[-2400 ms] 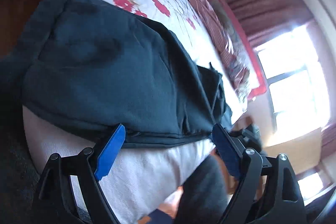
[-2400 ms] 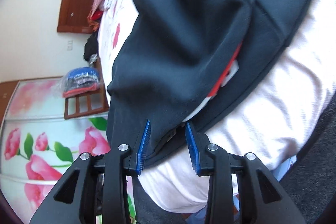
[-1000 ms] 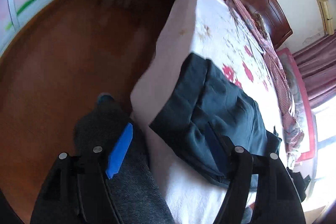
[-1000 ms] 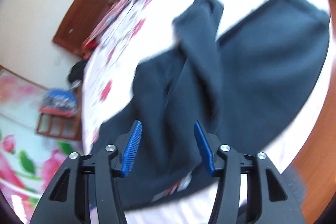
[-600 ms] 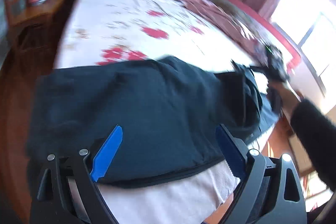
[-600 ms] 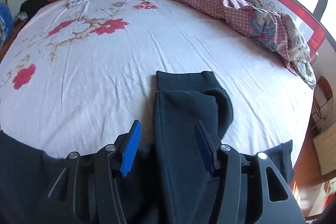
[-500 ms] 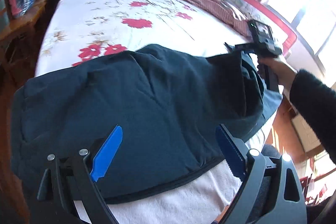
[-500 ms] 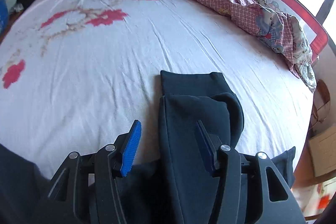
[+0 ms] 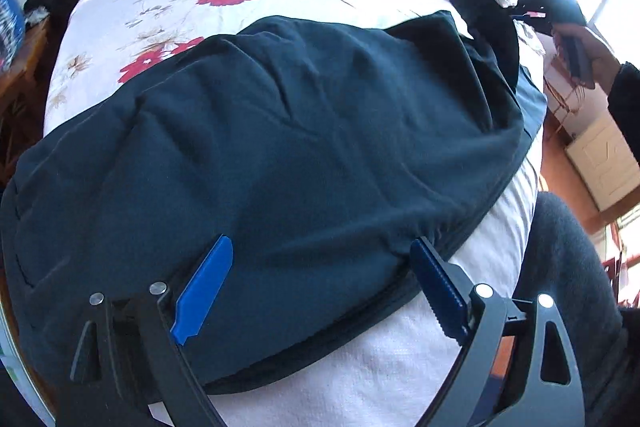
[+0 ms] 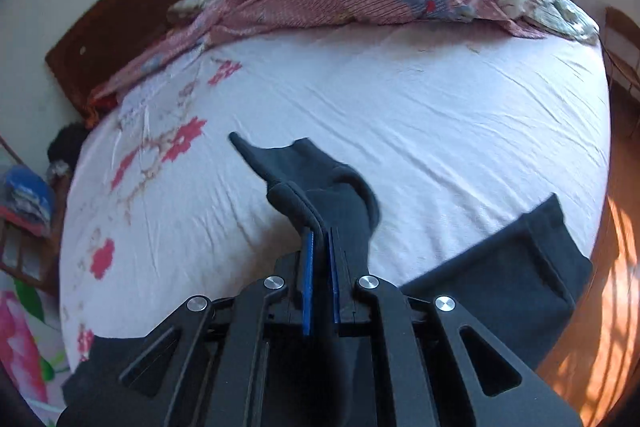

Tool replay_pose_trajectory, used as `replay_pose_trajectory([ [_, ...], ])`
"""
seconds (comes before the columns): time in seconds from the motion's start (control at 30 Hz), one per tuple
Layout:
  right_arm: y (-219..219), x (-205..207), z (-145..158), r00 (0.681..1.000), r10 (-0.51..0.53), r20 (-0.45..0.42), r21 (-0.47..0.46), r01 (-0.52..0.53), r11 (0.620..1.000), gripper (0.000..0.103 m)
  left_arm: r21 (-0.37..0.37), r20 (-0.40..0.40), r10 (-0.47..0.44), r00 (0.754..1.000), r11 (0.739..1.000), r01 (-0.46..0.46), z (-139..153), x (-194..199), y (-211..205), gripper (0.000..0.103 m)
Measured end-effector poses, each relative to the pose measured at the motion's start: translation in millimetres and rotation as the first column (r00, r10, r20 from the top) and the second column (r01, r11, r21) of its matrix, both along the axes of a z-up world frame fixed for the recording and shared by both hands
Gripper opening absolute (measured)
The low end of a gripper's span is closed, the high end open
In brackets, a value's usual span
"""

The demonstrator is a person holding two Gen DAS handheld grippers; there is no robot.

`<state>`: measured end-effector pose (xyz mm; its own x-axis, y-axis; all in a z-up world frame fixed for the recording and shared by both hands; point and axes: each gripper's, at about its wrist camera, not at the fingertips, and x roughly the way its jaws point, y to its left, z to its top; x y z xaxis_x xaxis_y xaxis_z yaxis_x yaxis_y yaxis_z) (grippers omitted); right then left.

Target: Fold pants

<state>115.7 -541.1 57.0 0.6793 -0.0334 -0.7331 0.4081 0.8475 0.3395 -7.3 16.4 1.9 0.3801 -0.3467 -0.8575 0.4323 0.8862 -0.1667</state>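
Right gripper (image 10: pixel 320 247) is clamped on the far leg cuff (image 10: pixel 316 179), with the pants (image 9: pixel 280 131) running long toward the wide-open left gripper (image 9: pixel 320 283) at the near waist end.

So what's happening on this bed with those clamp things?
A person is folding dark pants on a floral bedsheet, with tongs in each hand. The right tongs are shut on a pant leg's cuff end and hold it up off the sheet. The left tongs hang open over the wide end near the bed's edge, gripping nothing.
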Motion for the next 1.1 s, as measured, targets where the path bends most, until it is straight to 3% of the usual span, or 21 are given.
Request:
replay_pose_trajectory([
  [0.13, -73.9, -73.3, -25.1, 0.983, -0.183, -0.005, 0.089, 0.182, 0.979, 0.006, 0.008, -0.016, -0.106, 0.994, 0.994, 0.106, 4.3, -1.6, 5.3, 0.090],
  [0.23, -101.8, -110.7, -84.0, 0.959, -0.266, -0.096, 0.165, 0.278, 0.946, 0.006, -0.004, -0.045, -0.161, 0.986, 0.987, 0.161, 6.1, 2.1, 9.6, 0.089],
  [0.33, -104.3, -133.3, -128.6, 0.939, -0.325, -0.109, 0.262, 0.343, 0.902, 0.006, -0.014, -0.075, -0.212, 0.974, 0.977, 0.211, 6.8, 6.9, 12.0, 0.089],
  [0.4, -102.2, -140.5, -132.8, 0.933, -0.354, -0.062, 0.303, 0.356, 0.884, 0.006, -0.005, -0.086, -0.244, 0.966, 0.970, 0.244, 5.9, 7.7, 12.3, 0.088],
  [0.47, -100.9, -137.2, -128.7, 0.935, -0.350, -0.051, 0.294, 0.349, 0.890, 0.006, 0.001, -0.100, -0.263, 0.959, 0.964, 0.265, 6.4, 9.2, 11.7, 0.087],
  [0.63, -110.6, -131.7, -132.5, 0.933, -0.351, -0.081, 0.347, 0.356, 0.868, 0.006, 0.011, -0.107, -0.279, 0.954, 0.959, 0.282, 5.2, 9.3, 8.8, 0.087],
  [0.73, -114.5, -145.8, -128.4, 0.911, -0.398, -0.104, 0.372, 0.407, 0.834, 0.037, 0.007, -0.107, -0.258, 0.960, 0.965, 0.260, 7.1, 8.1, 8.9, 0.087],
  [0.83, -107.9, -159.9, -113.1, 0.896, -0.437, -0.078, 0.365, 0.434, 0.824, 0.039, -0.012, -0.116, -0.190, 0.975, 0.982, 0.190, 15.2, 9.8, 11.4, 0.087],
  [0.97, -54.4, -138.2, -86.6, 0.970, -0.242, 0.036, 0.393, 0.209, 0.895, 0.039, -0.115, -0.042, -0.102, 0.994, 0.989, 0.096, 40.5, 9.5, 8.2, 0.088],
  [1.03, -16.4, -116.2, -81.7, 0.990, -0.124, 0.071, 0.383, 0.088, 0.920, 0.039, -0.169, 0.011, -0.107, 0.994, 0.980, 0.107, 51.0, 7.5, -9.2, 0.090],
  [1.1, 21.9, -91.9, -80.9, 0.996, -0.002, 0.089, 0.364, -0.030, 0.931, 0.039, -0.172, 0.035, -0.147, 0.988, 0.974, 0.151, 48.5, 6.6, -35.6, 0.092],
])
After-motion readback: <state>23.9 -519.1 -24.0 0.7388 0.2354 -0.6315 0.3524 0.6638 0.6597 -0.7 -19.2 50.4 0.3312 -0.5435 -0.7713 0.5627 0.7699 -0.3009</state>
